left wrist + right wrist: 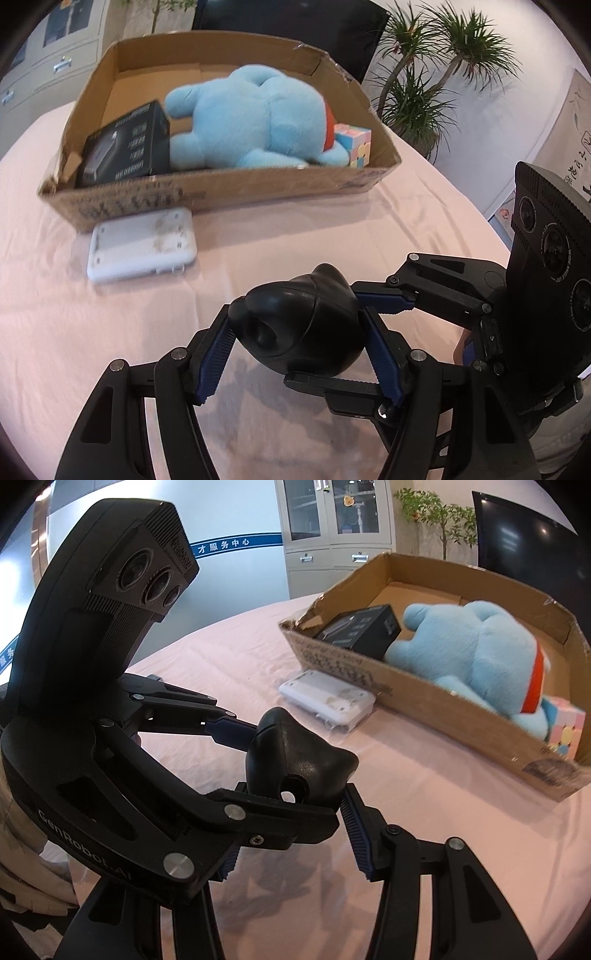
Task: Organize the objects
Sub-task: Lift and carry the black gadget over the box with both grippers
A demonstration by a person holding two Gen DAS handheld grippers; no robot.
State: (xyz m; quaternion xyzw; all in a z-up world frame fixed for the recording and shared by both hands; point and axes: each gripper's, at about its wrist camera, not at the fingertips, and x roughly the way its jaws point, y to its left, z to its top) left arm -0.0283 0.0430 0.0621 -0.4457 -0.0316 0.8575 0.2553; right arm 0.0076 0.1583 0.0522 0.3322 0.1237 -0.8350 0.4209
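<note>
We cannot read the blurred print on the cardboard box (155, 199), whose near wall hides the black carton's (125, 147) base

Both wrist cameras sit low and close over the pink tablecloth (332, 229), looking from opposite sides, sharing the cardboard box (221, 192) ahead.

Pale pink wrinkled tablecloth (406, 229) covers the table. Behind it: spiky-leaved green potted palm (424, 85), black flat screen (524, 535) and grey metal cabinet with glass doors and drawers (332, 528). Leafy green plant (439, 520) stands between cabinet and screen. Frosted glass wall with a blue lettered stripe (236, 546) at left.
</note>
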